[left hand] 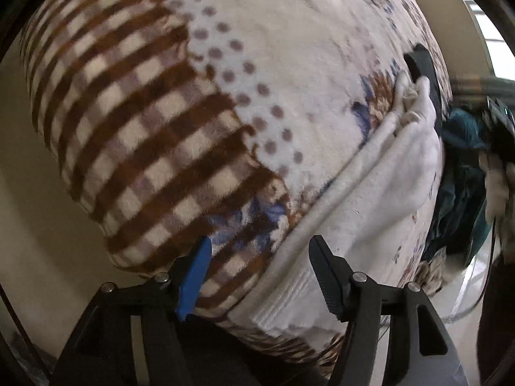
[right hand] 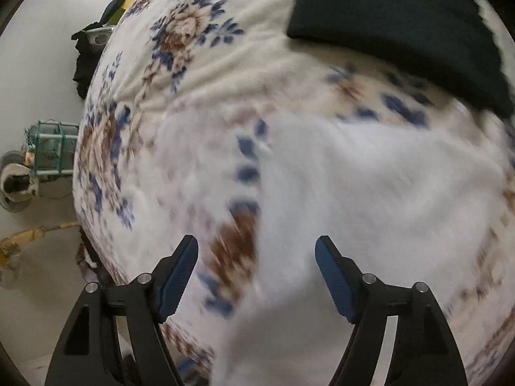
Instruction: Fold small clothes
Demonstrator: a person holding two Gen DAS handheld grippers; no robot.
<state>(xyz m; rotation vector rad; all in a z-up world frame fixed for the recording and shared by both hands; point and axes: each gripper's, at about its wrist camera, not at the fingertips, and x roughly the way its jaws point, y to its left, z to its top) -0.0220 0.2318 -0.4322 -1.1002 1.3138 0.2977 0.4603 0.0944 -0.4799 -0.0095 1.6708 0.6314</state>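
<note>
A white garment lies stretched along the patterned blanket on the bed. My left gripper stands open over its near ribbed end, one finger on the blanket side and one above the cloth, pads not pressing. In the right wrist view the same white garment is blurred and spreads under my right gripper, which is open and holds nothing. A dark folded garment rests on the floral blanket beyond it.
A dark shape sits at the white garment's far end. Teal cloth bunches at the right bed edge. Beside the bed on the floor are a green wire basket, dark items and a yellow cord.
</note>
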